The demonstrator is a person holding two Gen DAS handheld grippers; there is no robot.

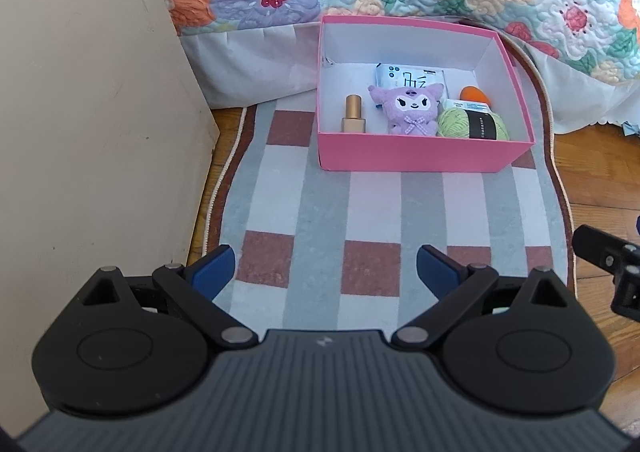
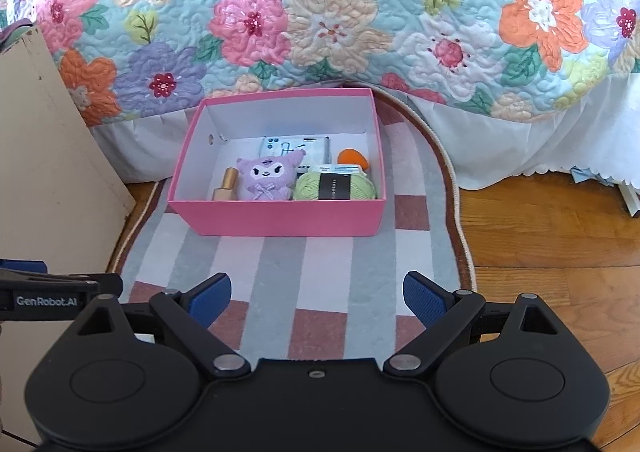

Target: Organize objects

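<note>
Both claws, left claw [image 1: 325, 270] and right claw [image 2: 317, 298], hang wide open and empty, so reaching carelessly could tip the gold-capped glass bottle [image 1: 353, 114] inside the pink cardboard box [image 1: 420, 153].

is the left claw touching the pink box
Apart. The left wrist view shows the left claw open over the checked rug, with bare rug between its pads and the pink box.

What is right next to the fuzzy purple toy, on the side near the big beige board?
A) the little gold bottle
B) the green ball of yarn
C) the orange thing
A: in the pink cardboard box, the small gold bottle stands just beside the purple plush toy on the board's side; the green yarn ball lies on the other side.
</note>
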